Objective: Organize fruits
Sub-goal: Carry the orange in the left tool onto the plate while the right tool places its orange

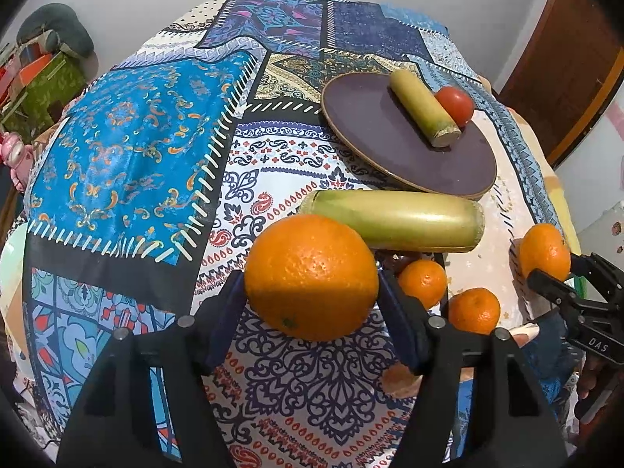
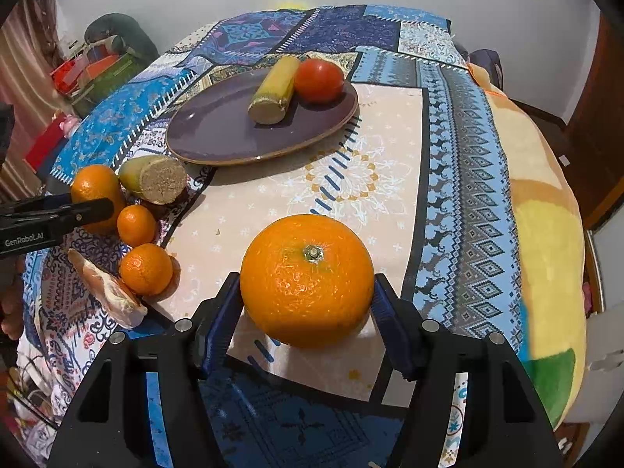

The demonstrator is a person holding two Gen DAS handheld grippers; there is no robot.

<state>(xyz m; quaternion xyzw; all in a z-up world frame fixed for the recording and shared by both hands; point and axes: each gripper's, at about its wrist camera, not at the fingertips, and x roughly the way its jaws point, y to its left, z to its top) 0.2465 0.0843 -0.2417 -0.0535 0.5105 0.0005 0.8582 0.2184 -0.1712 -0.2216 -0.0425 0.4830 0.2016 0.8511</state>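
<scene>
Two big oranges are each clamped between blue pads: the left tool (image 1: pixel 312 284) grips one orange (image 1: pixel 312 277), the right tool (image 2: pixel 308 296) the other orange (image 2: pixel 307 279), both above the patterned worktop (image 2: pixel 390 179). Beyond, a purple plate (image 1: pixel 374 132) carries a sugarcane piece (image 1: pixel 425 107) and a tomato (image 1: pixel 455 104), half hidden behind it. A second cane piece (image 1: pixel 394 219) lies beside three small mandarins (image 1: pixel 423 281). Near the left tool, a pale peeled object (image 2: pixel 105 286) is hard to identify.

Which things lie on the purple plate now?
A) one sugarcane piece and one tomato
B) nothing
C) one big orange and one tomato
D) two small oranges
A: the purple plate carries a sugarcane piece with a tomato beside it; all oranges are off the plate.
</scene>
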